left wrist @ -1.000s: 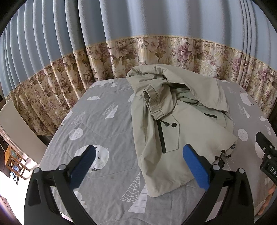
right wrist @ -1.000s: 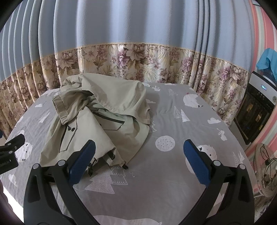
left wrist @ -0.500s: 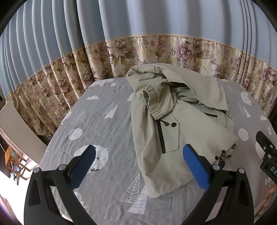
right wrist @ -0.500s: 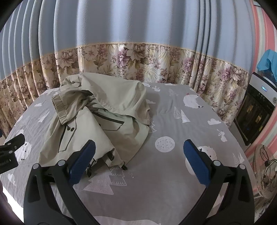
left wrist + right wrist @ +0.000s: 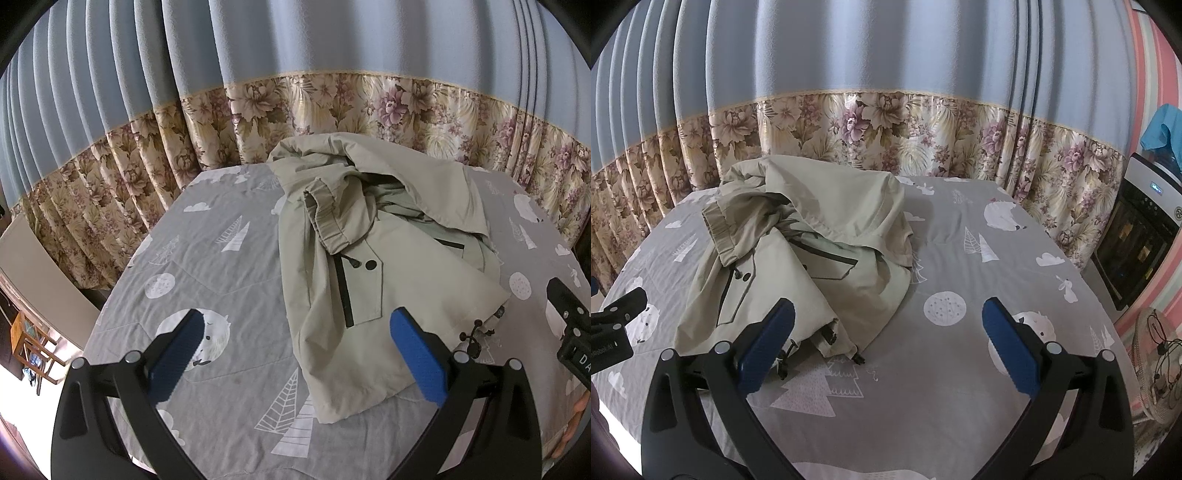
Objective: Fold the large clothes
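We hold both grippers above the near edge of a bed, and neither grasps anything: the left gripper (image 5: pixel 295 354) has its blue pads (image 5: pixel 415 356) spread wide, and the right gripper (image 5: pixel 886 347) is spread just as wide. The beige jacket (image 5: pixel 373 266) lies crumpled on the grey printed bedsheet (image 5: pixel 221 266), ahead of the left gripper and slightly to its right, its hem reaching between the pads; from the right gripper it lies ahead and to the left (image 5: pixel 798 251), with its black drawstring toggles (image 5: pixel 827 338) just beyond the left pad.

Only the left wrist view shows the wooden chair (image 5: pixel 31 343) far to the left below the bed, and the person's fingertips (image 5: pixel 576 424) at its right edge. Only the right wrist view shows the dark appliance (image 5: pixel 1137 236) with a blue cloth (image 5: pixel 1163 129) on top, the fan (image 5: pixel 1156 358) on the floor, and the open stretch of sheet to the jacket's right. Each view catches the other gripper's body at its edge.

Against the frames a second ago, the jacket lies the same and both grippers have barely shifted, with their spread unchanged.

Partial lettering shows on the other gripper's body: "DA" in the left view, a few blurred white letters in the right, too cut off to read.

The floral-bordered blue curtain (image 5: pixel 886 122) hangs behind the bed.
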Tool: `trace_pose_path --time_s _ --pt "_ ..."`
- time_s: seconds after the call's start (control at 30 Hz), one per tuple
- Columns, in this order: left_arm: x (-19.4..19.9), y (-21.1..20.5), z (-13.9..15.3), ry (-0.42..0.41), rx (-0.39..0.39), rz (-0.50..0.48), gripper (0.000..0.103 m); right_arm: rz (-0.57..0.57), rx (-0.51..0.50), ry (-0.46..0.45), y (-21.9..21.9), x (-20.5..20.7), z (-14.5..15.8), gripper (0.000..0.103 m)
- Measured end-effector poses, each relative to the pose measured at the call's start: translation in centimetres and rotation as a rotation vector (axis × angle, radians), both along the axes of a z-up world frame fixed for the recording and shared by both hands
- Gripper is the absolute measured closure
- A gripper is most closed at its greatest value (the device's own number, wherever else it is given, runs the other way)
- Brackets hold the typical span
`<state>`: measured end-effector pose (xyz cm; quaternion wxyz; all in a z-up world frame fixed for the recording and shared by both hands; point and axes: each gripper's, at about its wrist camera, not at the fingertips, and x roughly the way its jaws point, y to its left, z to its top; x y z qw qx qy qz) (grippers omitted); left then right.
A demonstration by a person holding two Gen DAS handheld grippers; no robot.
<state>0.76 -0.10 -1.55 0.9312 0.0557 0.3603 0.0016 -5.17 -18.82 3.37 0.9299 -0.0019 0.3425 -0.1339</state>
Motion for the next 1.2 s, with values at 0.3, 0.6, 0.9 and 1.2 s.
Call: trace_pose_path --time_s 0.3,0.6,0.9,1.2 --pt "0.0 0.0 -1.2 0.008 0.008 -0.006 0.002 0.001 0.006 0.007 0.1 -0.1 0.1 0.003" --pt "0.1 0.0 -2.0 0.045 -0.018 -0.072 0.002 0.009 0.024 0.047 -0.7 1.6 -1.2 0.003" --pt "1.6 1.3 -3.4 0.093 -0.038 -0.044 0.002 0.089 0.075 0.06 -1.7 3.5 -2.5 0.003" --pt "4.2 0.8 -6.8 0.172 -0.031 -0.071 0.002 0.189 0.224 0.098 -7.3 9.0 -6.0 0.003"
